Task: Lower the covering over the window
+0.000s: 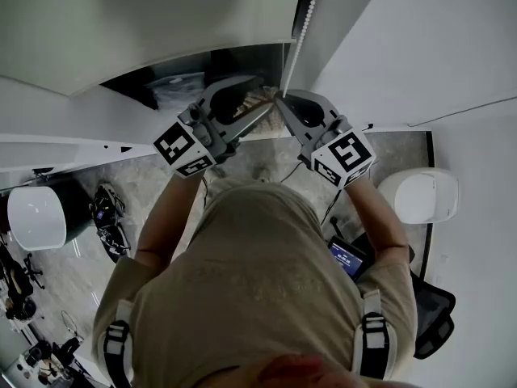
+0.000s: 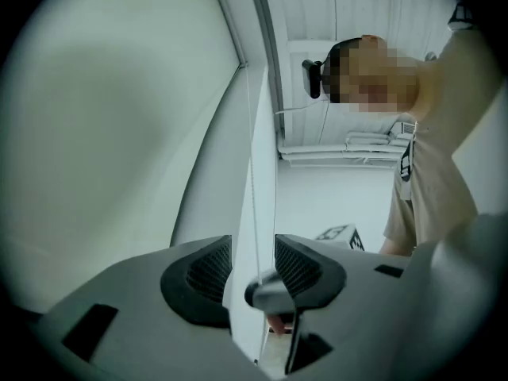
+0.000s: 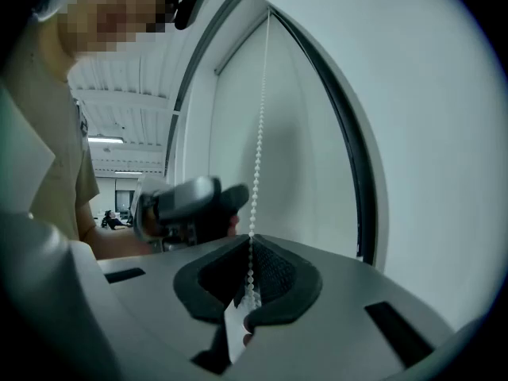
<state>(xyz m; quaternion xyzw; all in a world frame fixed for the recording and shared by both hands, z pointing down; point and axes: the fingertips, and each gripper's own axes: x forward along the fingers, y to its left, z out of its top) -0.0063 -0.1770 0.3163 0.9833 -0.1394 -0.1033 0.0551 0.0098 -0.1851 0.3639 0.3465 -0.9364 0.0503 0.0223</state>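
A white bead chain (image 1: 303, 23) hangs beside the pale roller blind (image 1: 145, 14), whose lower edge sits above a dark strip of window (image 1: 234, 63). My right gripper (image 1: 283, 102) is shut on the chain; in the right gripper view the beads (image 3: 258, 157) run down into the closed pads of the gripper (image 3: 250, 284). My left gripper (image 1: 266, 107) is just to the left at the same height. Its jaws (image 2: 252, 264) stand open, and the chain (image 2: 251, 173) passes between the pads without touching either. The two grippers' tips nearly meet.
A white window ledge (image 1: 65, 148) runs across on the left. Down on the floor are a round white seat (image 1: 420, 196) at the right, another white round object (image 1: 36, 217) at the left, and a black office chair (image 1: 436, 314). A wall (image 1: 420, 47) rises on the right.
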